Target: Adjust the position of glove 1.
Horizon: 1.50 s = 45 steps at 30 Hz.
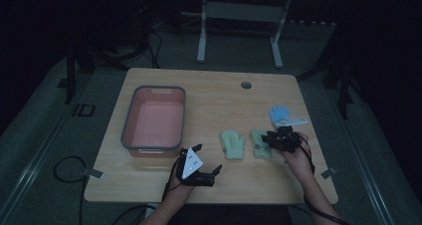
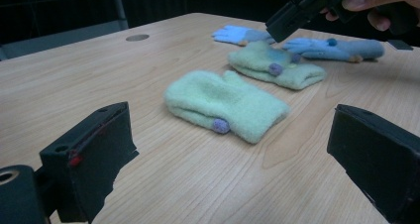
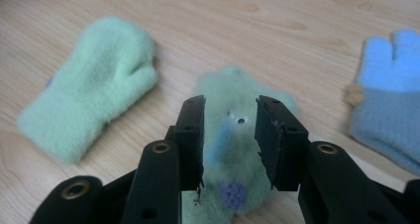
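Above the right green mitten [image 3: 233, 149], the right gripper [image 3: 229, 135] hovers, jaws parted.

- The right gripper [image 3: 229, 135] hangs over the middle mitten [image 3: 237, 149], jaws parted with a gap between them — no pad presses on the fleece.
- The middle mitten is pale green, with a small eye, a blue strip and a purple dot showing between and below the jaws.
- Left of the middle mitten lies a lighter green mitten [image 3: 91, 80], apart from it, flat on the table [image 3: 277, 21].
- Right of the middle mitten lies a blue glove [image 3: 389, 90], fingers pointing away.
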Available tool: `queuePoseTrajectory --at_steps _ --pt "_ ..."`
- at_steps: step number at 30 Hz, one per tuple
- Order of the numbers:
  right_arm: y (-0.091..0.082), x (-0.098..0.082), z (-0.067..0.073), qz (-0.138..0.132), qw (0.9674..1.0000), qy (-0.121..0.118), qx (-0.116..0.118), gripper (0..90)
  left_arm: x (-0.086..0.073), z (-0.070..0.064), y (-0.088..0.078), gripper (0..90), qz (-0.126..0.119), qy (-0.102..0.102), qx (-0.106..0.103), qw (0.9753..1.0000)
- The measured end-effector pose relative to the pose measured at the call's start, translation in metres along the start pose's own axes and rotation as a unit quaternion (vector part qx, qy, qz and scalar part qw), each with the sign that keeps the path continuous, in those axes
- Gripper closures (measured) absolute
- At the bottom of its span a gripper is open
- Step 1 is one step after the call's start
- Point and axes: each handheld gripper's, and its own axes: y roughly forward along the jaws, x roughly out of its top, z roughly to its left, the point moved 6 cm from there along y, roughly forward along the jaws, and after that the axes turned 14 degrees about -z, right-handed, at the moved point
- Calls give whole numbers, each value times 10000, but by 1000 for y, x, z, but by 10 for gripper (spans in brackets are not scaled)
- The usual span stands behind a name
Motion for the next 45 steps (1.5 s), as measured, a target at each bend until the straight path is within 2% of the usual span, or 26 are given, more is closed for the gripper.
queuePoseTrajectory --at_steps 2,6,11,17,20,25,31,39,45 --pt "2 -4 0 87 10000 -31 -22 631 0 0 0 36 -2 6 1 10000" --pt "7 -12 0 166 9998 97 -78 612 0 0 0 36 3 -6 4 10000" --pt "14 -22 0 318 9993 39 -189 578 0 0 0 36 -5 16 15 10000" --pt "16 -28 2 249 9995 11 -186 587 0 0 0 36 4 7 11 10000" --pt "17 -29 3 225 9995 -51 -200 628 0 0 0 36 4 10 11 10000" --pt "18 -31 3 76 9996 2 -288 681 0 0 0 36 6 -15 9 10000" --pt "19 -30 6 164 9990 12 -405 803 0 0 0 36 7 -6 12 10000" --pt "18 -25 7 277 9985 49 -478 833 0 0 0 36 19 -14 -1 10000" --pt "2 -3 10 -12 9979 16 -652 838 0 0 0 36 14 -26 10 10000"
